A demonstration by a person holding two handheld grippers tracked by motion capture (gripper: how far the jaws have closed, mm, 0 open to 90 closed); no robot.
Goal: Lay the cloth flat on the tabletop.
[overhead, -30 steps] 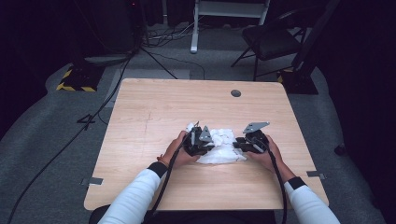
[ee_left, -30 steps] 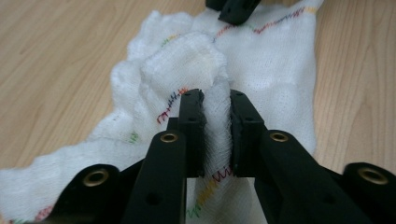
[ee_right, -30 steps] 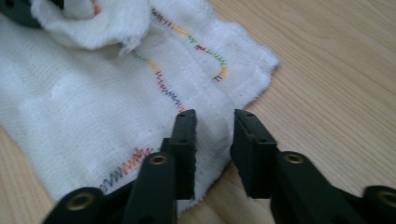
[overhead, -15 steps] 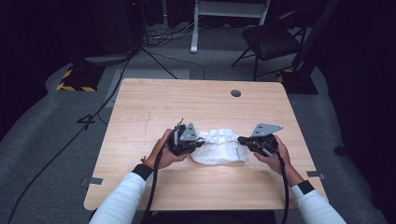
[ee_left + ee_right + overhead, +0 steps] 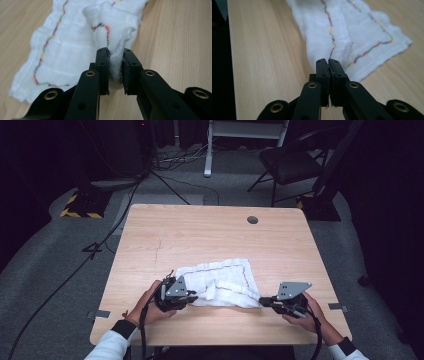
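A white cloth with a wavy multicolour stitched line lies spread on the wooden table, near its front edge. My left gripper holds the cloth's left end. In the left gripper view a thick fold of cloth is pinched between the pads of my left gripper; its jaws have just been opening a little, and the fold stays gripped. My right gripper holds the right corner. In the right gripper view my right gripper has its jaws tight together on a thin tip of the cloth.
A round cable hole sits at the table's far right. On the floor beyond stand a dark chair, a white desk frame and a yellow-black striped block, with cables running down the left.
Both hands have moved apart, the left one leftward and the right one rightward and nearer the front edge. The cloth, bunched between them before, is now drawn out wider and flatter.
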